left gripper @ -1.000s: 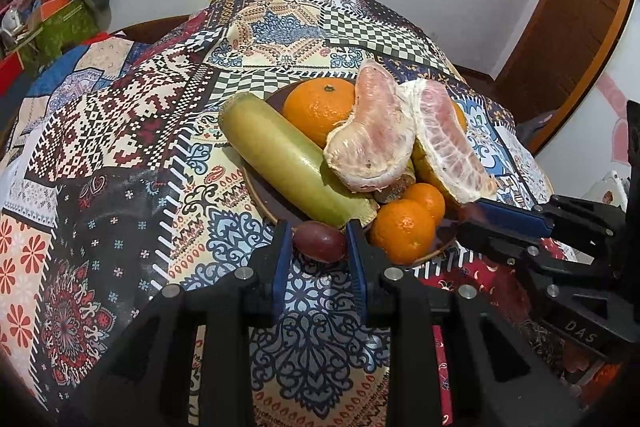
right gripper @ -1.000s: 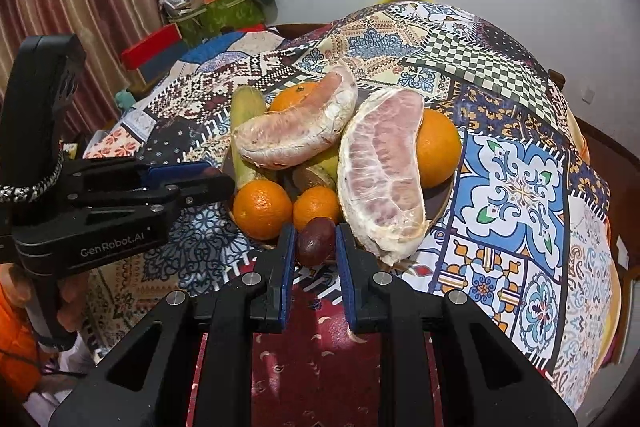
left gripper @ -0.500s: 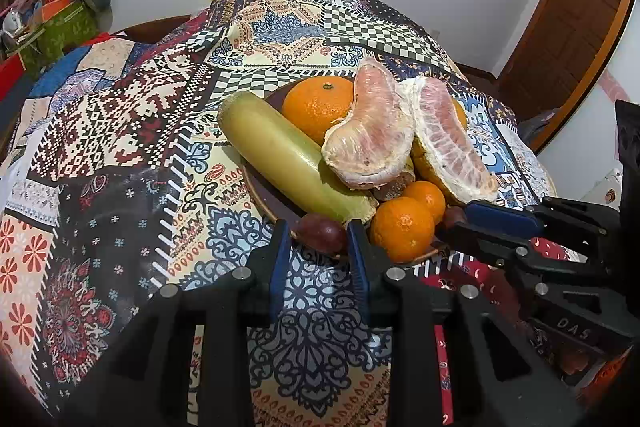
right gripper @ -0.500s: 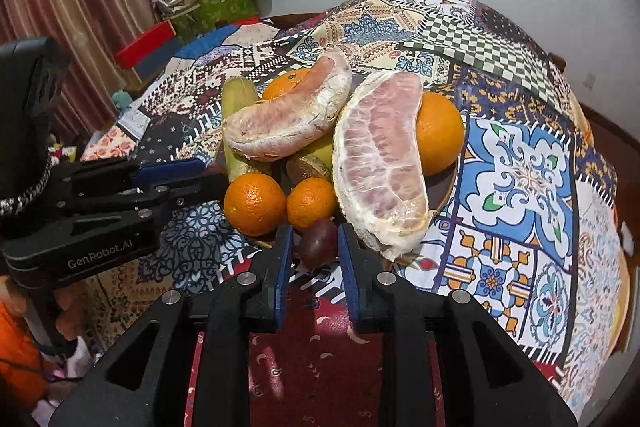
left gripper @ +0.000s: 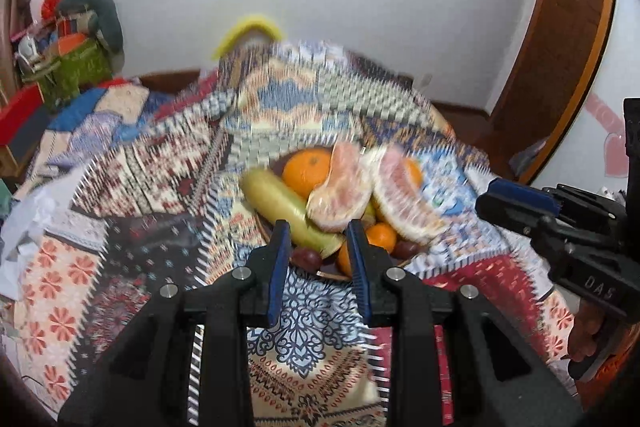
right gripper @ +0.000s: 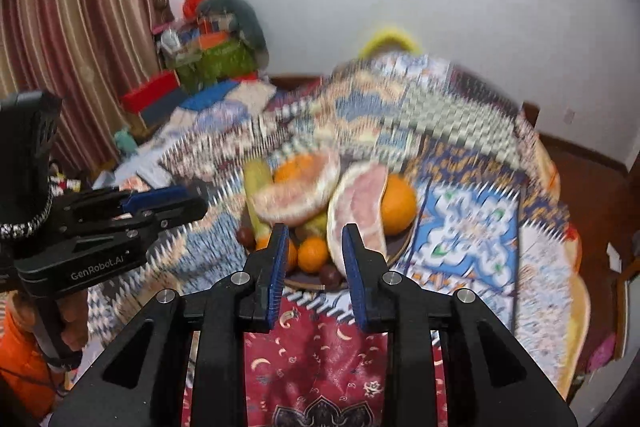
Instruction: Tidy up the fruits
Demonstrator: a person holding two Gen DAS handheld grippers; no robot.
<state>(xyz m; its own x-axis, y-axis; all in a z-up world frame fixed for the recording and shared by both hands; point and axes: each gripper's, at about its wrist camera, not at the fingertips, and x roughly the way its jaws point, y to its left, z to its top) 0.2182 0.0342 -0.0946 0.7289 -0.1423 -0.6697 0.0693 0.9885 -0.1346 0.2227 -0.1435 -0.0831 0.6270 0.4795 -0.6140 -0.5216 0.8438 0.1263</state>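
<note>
A dark plate (left gripper: 326, 274) on the patterned quilt holds a green-yellow cucumber-like fruit (left gripper: 280, 207), oranges (left gripper: 306, 167), two peeled pomelo pieces (left gripper: 340, 191), small tangerines (left gripper: 380, 237) and two dark red grapes (left gripper: 306, 258) (left gripper: 406, 247). My left gripper (left gripper: 318, 267) is open and empty, pulled back above the near rim of the plate. My right gripper (right gripper: 316, 263) is open and empty, also back from the plate (right gripper: 304, 283); a grape (right gripper: 330, 275) lies on the rim between its fingers in view. Both views are motion-blurred.
The quilt (left gripper: 132, 187) covers a bed. Boxes and a green basket (left gripper: 76, 67) stand at the back left, a wooden door (left gripper: 560, 67) at the right, a curtain (right gripper: 80, 27) at the left. Each gripper shows in the other's view (left gripper: 560, 227) (right gripper: 100, 227).
Both grippers have opened, released their grapes onto the plate's near rim, and pulled back and up from the plate.
</note>
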